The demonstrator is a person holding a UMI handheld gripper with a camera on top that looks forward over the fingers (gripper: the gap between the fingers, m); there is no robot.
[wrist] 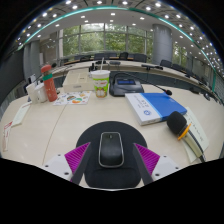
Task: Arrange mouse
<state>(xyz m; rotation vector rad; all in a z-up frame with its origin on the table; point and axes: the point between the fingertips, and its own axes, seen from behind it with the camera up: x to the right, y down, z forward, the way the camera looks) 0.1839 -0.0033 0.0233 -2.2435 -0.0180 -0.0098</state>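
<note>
Black plastic mouse [111, 149] is sitting on a round dark mouse pad [112, 168] at the near edge of the pale surface [60, 125], right between my claw [112, 160] fingers. The claw is spread, magenta pads [76, 157] a little apart from the mouse on each side, so nothing is pinched. The mouse rests on its own weight on the pad.

My read: I'm either just about to close on it or have just set it down, can't say which from this. If the mouse needs shifting, the next move is a gentle squeeze on its flanks; that shell looks smooth and rounded, so I'd guess it could squirt forward if the pads bite too far back.

Other stuff further out: a blue book [157, 106] to the right with a glossy cover, a yellow and black handle thing [181, 126] near it, a paper cup [100, 82] with green print in the middle distance, and an orange bottle [48, 82] to the far left. All well apart from the mouse, so there's room to work.
</note>
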